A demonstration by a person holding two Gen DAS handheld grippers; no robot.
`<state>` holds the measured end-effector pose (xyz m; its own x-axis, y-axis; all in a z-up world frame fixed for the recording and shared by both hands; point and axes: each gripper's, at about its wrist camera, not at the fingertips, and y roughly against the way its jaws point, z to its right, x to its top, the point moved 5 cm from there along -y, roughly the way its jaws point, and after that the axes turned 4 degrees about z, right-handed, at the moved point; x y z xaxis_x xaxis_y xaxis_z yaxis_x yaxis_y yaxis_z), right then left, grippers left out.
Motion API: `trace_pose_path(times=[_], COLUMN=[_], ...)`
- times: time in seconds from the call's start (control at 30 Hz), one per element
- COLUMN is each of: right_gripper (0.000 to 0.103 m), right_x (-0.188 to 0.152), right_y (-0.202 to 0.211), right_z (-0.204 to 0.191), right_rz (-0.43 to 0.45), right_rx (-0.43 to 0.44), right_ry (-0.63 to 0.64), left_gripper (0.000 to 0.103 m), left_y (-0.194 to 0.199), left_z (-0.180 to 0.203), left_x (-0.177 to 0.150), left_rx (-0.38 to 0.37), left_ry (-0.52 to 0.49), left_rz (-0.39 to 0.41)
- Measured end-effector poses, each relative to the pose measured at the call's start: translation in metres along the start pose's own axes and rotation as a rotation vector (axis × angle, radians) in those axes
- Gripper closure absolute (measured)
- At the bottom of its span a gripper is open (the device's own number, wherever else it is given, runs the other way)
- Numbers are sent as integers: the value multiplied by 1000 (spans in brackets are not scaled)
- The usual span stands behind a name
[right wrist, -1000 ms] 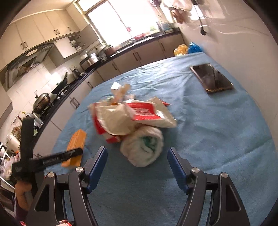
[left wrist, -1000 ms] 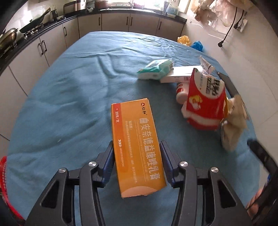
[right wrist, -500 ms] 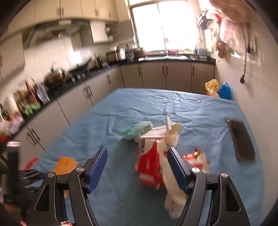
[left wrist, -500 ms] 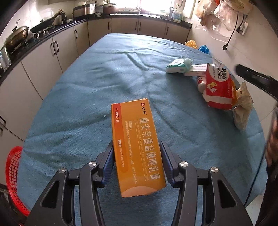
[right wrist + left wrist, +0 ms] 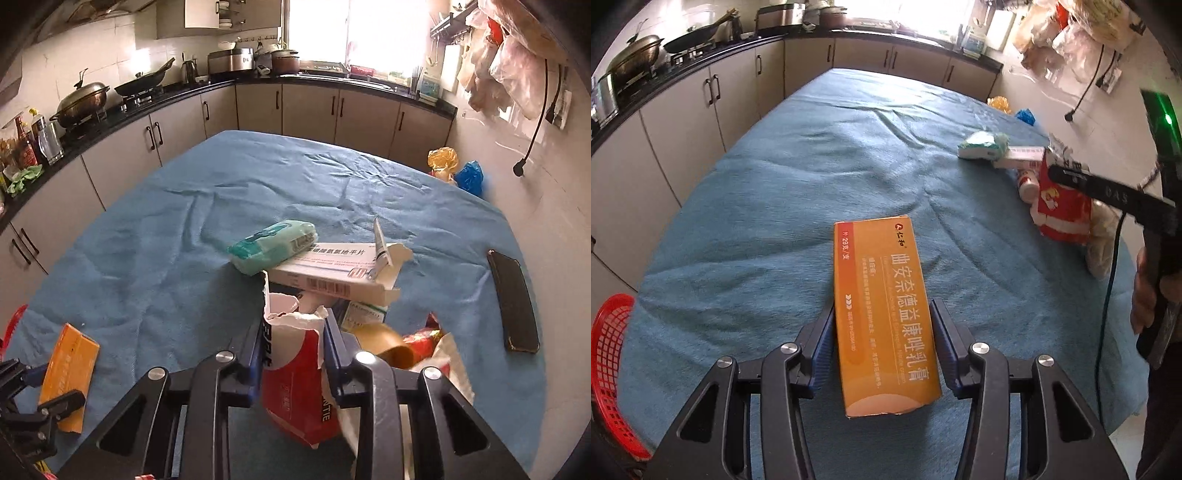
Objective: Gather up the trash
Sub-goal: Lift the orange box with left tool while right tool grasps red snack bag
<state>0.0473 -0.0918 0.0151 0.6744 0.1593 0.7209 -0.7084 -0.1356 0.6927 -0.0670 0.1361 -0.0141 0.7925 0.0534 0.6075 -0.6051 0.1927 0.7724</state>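
Orange carton [image 5: 884, 317] is clamped between the left gripper [image 5: 882, 334] pads above blue cloth [image 5: 812, 184]; the right gripper [image 5: 293, 341], its jaws just closed, pinches a torn red packet [image 5: 295, 384].

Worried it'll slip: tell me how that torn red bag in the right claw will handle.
Red bag: probably floppy and light; its torn top is thin and ragged. The right claw, jaws just closed, pinches only near that opening, so it may sag or tear further.
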Motion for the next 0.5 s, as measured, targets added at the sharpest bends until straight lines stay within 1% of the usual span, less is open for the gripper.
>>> trace_pose_path(times=[0.17,0.33,0.43,0.5], right_gripper=[73,73,73,73], right_x=[0,3,2,1], right_y=[28,60,73,78], right_z=[-14,-37,-62,-81], right_rz=[63,123,134,135], right_rx=[49,129,198,240], right_ry=[-34,-42,-27,-14], left_gripper=[55,55,55,55], left_y=[29,62,81,94], left_z=[-16,-40,-65,-85], left_x=[2,-2,-9,-15], left_rx=[0,13,49,102], left_ry=[47,103,143,165], left_rz=[58,113,143,162])
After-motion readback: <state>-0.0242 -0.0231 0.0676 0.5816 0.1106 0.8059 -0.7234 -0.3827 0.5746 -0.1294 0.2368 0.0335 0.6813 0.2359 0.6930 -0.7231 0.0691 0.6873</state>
